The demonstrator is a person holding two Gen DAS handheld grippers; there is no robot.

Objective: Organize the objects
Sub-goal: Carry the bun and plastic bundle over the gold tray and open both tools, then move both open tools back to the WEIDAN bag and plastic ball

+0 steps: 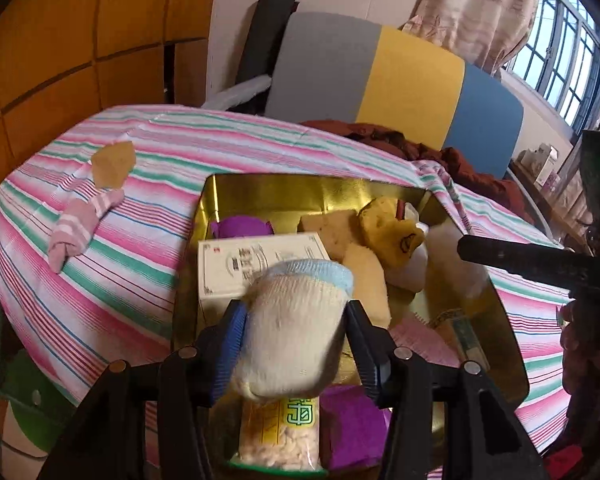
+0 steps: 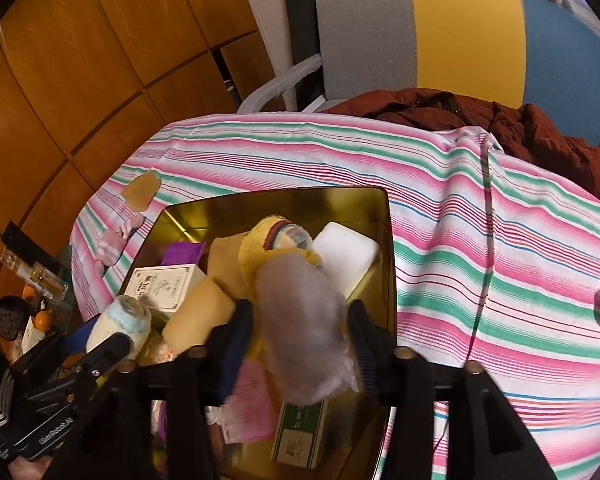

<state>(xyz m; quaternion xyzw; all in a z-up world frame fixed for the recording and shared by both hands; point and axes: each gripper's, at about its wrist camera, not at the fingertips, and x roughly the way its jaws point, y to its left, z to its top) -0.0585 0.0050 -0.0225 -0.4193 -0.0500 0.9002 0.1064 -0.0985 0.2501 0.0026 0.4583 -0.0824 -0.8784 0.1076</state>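
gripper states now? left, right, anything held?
Left gripper: closed on the rolled cream sock with a light-blue cuff.
Right gripper: crumpled clear plastic bag between its jaws; grip cannot be told.

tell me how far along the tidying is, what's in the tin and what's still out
Mostly done: the gold tin already holds a white box, a sponge, a yellow cloth and more. In hand: the left gripper grips a white sock over the tin; a clear bag sits between the right gripper's fingers. Left: the pink striped sock and a tan scrap on the cloth.
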